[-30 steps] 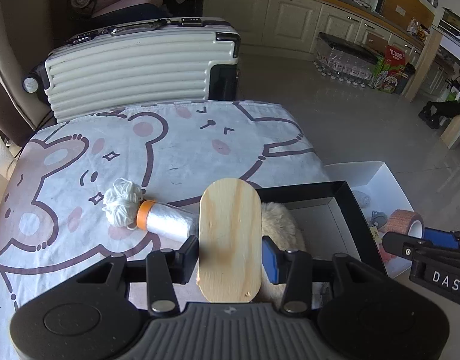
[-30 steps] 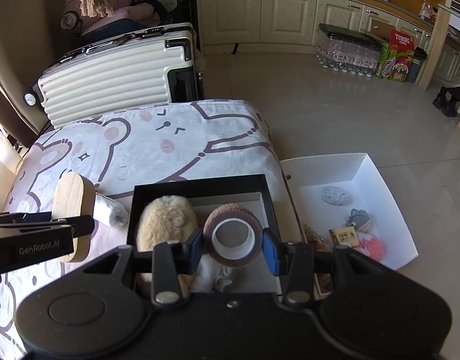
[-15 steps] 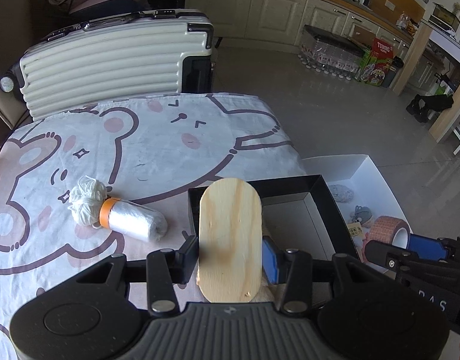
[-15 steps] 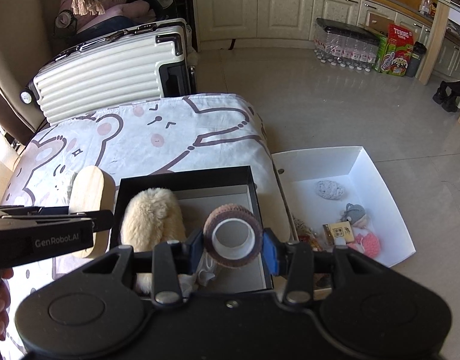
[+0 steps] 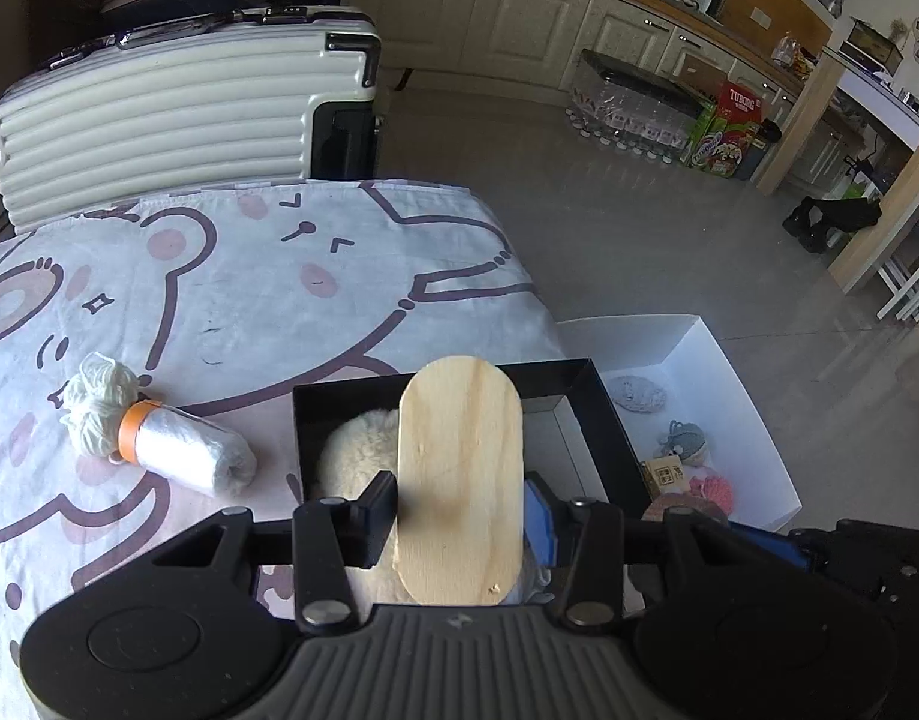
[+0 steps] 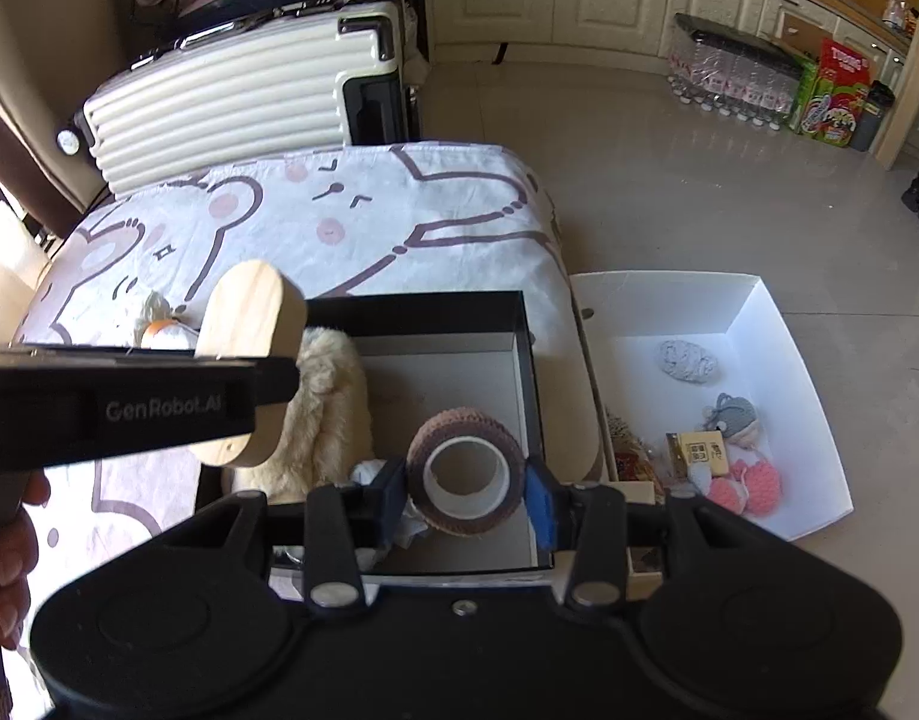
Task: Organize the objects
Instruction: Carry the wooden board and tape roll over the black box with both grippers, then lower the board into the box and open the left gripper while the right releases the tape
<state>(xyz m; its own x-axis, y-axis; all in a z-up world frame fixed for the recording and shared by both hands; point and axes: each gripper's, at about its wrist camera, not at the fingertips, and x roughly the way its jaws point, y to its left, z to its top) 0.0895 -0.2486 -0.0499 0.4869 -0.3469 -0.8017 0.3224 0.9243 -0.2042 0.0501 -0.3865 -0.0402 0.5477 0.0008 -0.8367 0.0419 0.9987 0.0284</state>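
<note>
Left gripper [image 5: 459,516]: clamped on an oval wooden board [image 5: 459,480], held over the black box [image 5: 603,414].
Right gripper [image 6: 466,498]: clamped on a brown tape roll [image 6: 465,471], over the box's near right corner.

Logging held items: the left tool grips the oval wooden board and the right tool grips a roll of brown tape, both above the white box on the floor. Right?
Not quite. The left tool grips the oval wooden board and the right tool the roll of brown tape, but both hang above the black box on the bed, not the white box; the right wrist view shows it.
</note>
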